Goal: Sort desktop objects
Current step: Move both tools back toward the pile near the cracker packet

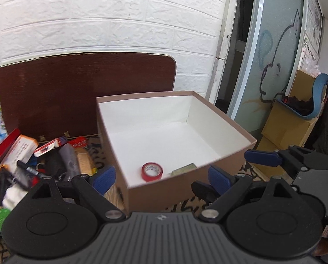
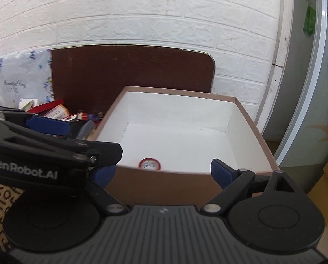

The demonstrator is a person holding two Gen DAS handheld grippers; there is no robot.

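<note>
Both claws hang spread and empty before the cardboard box [image 1: 179, 187]: left claw [image 1: 164, 176], right claw [image 2: 164, 172]. Inside, at the box's 6 o'clock wall, lies a red tape roll [image 1: 152, 171]. Unsorted clutter [image 1: 31, 160] sits at 9 o'clock. Judged: between items; next, the left claw reaches for the pile's black marker [image 1: 28, 169].

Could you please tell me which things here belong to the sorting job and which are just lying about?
Job: box; red tape roll inside it; flat tan item beside it; clutter pile; open left gripper; open right gripper.
Bystanders: brown board; cardboard cartons.
</note>
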